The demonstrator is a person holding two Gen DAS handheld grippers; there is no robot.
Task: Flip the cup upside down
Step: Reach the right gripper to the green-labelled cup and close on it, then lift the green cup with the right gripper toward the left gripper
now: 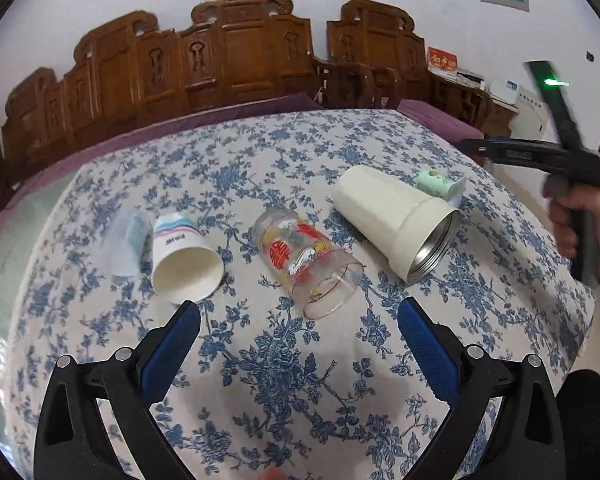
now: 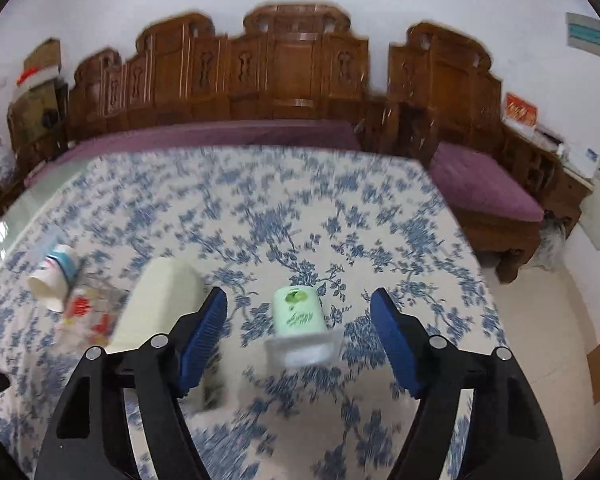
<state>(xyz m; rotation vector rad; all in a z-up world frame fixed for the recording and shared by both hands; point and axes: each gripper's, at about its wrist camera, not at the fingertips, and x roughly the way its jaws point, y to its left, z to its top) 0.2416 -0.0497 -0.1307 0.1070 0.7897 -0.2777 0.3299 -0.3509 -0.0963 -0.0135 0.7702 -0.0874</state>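
Scanning the floral cloth (image 1: pixel 300 380) left to right, I see a paper cup (image 1: pixel 186 258), a glass tumbler (image 1: pixel 310 262), a cream steel mug (image 1: pixel 396 220) and a green yogurt cup (image 2: pixel 300 312), all lying down. The left gripper (image 1: pixel 298 326) and right gripper (image 2: pixel 298 316) gape, empty. The yogurt cup looks light and crushable, so I'd pinch mid-body gently.

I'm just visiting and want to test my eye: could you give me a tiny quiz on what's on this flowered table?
1. True or false: the glass cup stands upright.
2. What lies between the right gripper's open fingers: A paper cup, B green yogurt cup, C cream tumbler?
3. What does the left gripper hold?

Key: 1 false, it lies on its side. 2 B. 3 Nothing; it is open.
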